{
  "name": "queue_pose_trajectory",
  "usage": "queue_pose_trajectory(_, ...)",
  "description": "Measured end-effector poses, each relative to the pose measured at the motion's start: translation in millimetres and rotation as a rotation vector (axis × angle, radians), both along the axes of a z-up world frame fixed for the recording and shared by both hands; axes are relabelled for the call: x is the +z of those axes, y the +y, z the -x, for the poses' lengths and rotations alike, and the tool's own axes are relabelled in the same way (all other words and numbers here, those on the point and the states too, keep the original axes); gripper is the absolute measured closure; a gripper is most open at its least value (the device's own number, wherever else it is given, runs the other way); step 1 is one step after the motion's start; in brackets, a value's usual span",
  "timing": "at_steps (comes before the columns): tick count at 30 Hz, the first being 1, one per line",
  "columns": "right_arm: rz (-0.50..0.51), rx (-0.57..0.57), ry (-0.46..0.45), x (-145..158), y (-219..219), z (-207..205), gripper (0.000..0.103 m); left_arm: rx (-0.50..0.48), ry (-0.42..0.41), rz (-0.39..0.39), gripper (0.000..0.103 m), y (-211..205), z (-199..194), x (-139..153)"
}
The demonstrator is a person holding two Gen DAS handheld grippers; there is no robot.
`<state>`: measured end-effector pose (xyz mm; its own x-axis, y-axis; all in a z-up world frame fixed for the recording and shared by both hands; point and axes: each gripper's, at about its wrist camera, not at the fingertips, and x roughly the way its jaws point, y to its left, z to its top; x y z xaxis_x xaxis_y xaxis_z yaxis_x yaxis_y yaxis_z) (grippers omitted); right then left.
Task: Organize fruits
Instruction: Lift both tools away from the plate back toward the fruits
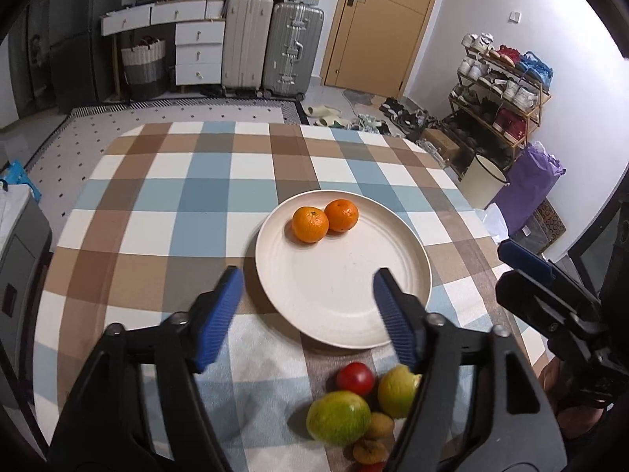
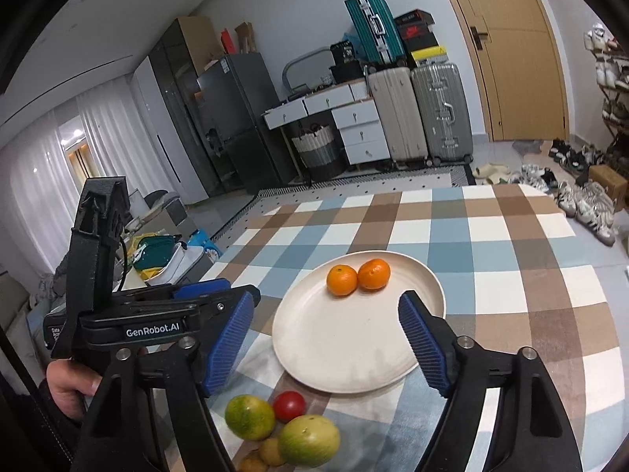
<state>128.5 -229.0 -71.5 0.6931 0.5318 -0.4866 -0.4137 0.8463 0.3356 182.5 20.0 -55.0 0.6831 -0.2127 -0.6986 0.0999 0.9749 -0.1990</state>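
Reading "GenRobot.AI" on the left gripper, both it and the right gripper hold fingers wide apart, empty.

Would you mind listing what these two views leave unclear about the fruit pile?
- Left wrist view: the small brown fruits run off the bottom edge, so their count is unclear.
- Left wrist view: one green fruit is partly covered by the left gripper finger.
- Right wrist view: the small fruits are cut off by the bottom edge.

We noted a checked tablecloth — brown, blue, cream. Cream plate bore two orange mandarins. Beside it: a red tomato, two green-yellow citrus — gripper pads blue.
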Motion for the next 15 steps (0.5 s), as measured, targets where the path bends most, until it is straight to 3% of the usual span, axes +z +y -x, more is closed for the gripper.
queue_pose_trajectory(2,-0.002,-0.002,-0.005,2,2,8,0.022,0.005,-0.013,-0.004,0.023,0,9,3)
queue_pose_trajectory(12,0.005,-0.027,-0.074,12,2,47,0.009,0.033,-0.065,-0.018,0.015,0,52,16)
queue_pose_trajectory(15,0.001,-0.034,-0.076,13,0,56,0.005,0.046,-0.092,-0.03,0.001,-1,64,19)
